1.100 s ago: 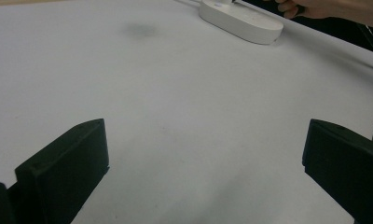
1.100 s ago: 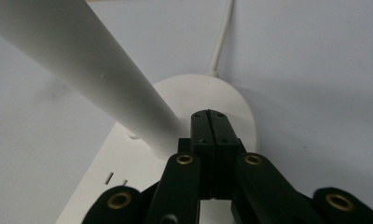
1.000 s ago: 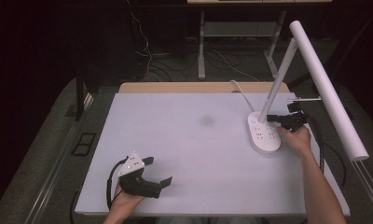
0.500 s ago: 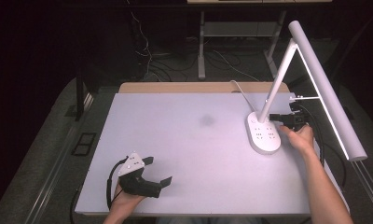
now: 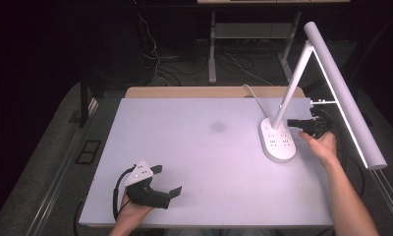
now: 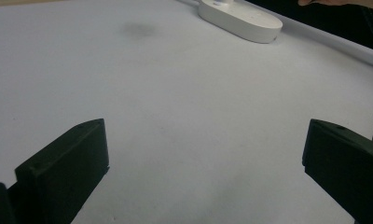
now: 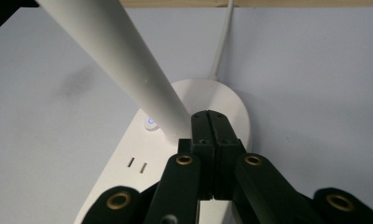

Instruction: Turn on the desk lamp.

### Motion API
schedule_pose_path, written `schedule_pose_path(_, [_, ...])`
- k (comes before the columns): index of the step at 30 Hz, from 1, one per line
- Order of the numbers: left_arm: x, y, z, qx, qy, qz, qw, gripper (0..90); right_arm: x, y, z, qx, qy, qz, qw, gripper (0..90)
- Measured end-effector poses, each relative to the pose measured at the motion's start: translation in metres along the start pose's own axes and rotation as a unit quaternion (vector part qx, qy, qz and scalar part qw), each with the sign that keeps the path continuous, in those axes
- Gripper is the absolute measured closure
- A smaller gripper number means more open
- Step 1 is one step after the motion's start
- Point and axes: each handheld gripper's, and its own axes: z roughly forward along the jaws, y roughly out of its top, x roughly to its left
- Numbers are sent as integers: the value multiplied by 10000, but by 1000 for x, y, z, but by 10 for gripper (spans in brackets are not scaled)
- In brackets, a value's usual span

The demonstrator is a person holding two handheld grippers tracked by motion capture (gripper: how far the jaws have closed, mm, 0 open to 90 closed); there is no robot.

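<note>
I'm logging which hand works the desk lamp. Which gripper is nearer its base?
Right. The right gripper sits with shut jaws right at the lamp base, beside the stem. The left gripper rests open across the table, near the front edge.

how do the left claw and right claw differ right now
The left claw has its jaws spread wide over bare table; the right claw has its jaws pressed together, empty. The left claw sits at the table's near edge, far from the lamp base; the right claw is over that base, beside the lamp arm. Both are black and hand-held.
</note>
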Motion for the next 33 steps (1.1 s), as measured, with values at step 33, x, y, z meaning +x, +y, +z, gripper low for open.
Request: schedule_pose_path(33, [-2, 0, -6, -136, -31, -39, 9999, 0, 49, -26, -57, -227, 198, -7, 9995, 774])
